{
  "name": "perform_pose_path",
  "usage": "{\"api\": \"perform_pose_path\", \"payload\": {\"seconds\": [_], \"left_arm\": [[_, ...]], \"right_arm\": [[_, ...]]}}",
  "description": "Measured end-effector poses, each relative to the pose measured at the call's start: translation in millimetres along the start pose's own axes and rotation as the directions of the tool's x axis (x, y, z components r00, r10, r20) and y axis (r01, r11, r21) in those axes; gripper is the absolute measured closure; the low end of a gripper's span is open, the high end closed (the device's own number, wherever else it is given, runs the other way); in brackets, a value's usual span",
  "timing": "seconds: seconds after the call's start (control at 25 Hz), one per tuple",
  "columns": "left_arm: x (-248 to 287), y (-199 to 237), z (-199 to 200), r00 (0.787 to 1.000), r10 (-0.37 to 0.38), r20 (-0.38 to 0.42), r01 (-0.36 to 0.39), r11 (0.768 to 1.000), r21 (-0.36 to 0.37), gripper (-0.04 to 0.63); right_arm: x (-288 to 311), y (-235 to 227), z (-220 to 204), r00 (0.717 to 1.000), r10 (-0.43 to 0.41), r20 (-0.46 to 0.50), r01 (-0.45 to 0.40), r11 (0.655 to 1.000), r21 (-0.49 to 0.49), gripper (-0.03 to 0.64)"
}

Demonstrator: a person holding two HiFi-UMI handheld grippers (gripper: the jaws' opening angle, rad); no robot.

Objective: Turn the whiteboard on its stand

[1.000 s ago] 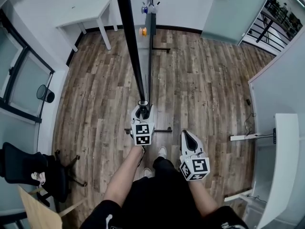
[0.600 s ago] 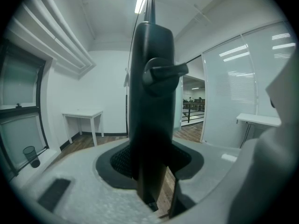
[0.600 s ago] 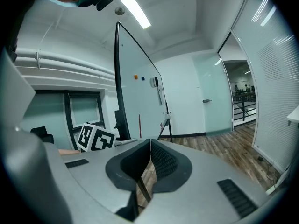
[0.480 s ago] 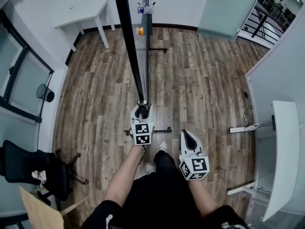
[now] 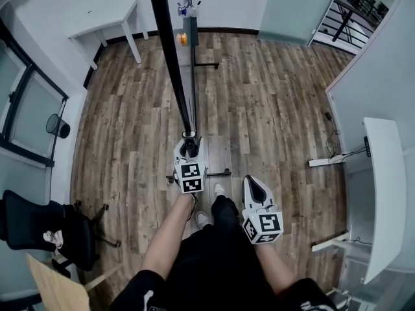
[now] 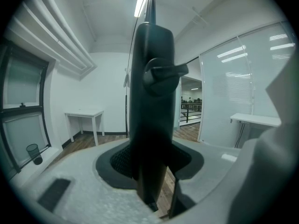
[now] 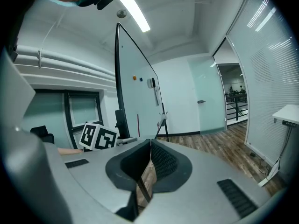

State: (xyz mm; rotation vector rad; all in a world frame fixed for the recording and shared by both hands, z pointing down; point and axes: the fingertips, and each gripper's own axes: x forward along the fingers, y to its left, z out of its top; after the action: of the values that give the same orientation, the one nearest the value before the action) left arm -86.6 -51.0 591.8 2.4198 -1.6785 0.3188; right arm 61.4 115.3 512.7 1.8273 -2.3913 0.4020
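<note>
**Left gripper clamped on the whiteboard, right gripper closed and empty**

My left gripper (image 5: pixel 189 146) is pinching the whiteboard (image 5: pixel 170 57) by the dark upright (image 6: pixel 152 92) at its near end. In the left gripper view that upright fills the gap between the 2 jaws, with both pads against it. A dark knob (image 6: pixel 161 73) sticks out of the upright higher up.

From the head view I see the board edge-on. It is a thin black bar running from the top of the picture straight down to this gripper, and it stands upright over the wood floor (image 5: pixel 279 109). 1 foot bar (image 5: pixel 224 172) of the stand lies on the floor just below the gripper, and a far foot (image 5: pixel 209 65) sits at the other end.

My right gripper (image 5: pixel 255 186) is off to the right of the board and apart from it. Its 2 jaws are pressed together with nothing between them. In the right gripper view the board's white face stands to the left, with the left gripper's marker cube (image 7: pixel 98 136) by its near edge.

A white table (image 5: pixel 107 19) stands by the far wall, a dark bin (image 5: pixel 59 127) by the window, an office chair (image 5: pixel 39 224) at lower left and a white desk (image 5: pixel 382 186) at right.
</note>
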Motion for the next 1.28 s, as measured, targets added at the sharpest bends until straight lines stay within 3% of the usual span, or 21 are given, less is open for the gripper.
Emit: {"api": "perform_pose_path", "payload": {"seconds": [0.48, 1.28], "left_arm": [[-35.0, -17.9, -4.3, 1.0, 0.024, 0.015, -0.024, 1.0, 0.001, 0.419], [-107.2, -42.6, -30.1, 1.0, 0.018, 0.007, -0.018, 1.0, 0.004, 0.419]], "right_arm": [[-46.9, -9.6, -11.5, 1.0, 0.025, -0.013, -0.025, 1.0, 0.001, 0.603], [-69.0, -8.7, -15.5, 0.994, 0.098, -0.038, -0.099, 0.995, -0.026, 0.603]]}}
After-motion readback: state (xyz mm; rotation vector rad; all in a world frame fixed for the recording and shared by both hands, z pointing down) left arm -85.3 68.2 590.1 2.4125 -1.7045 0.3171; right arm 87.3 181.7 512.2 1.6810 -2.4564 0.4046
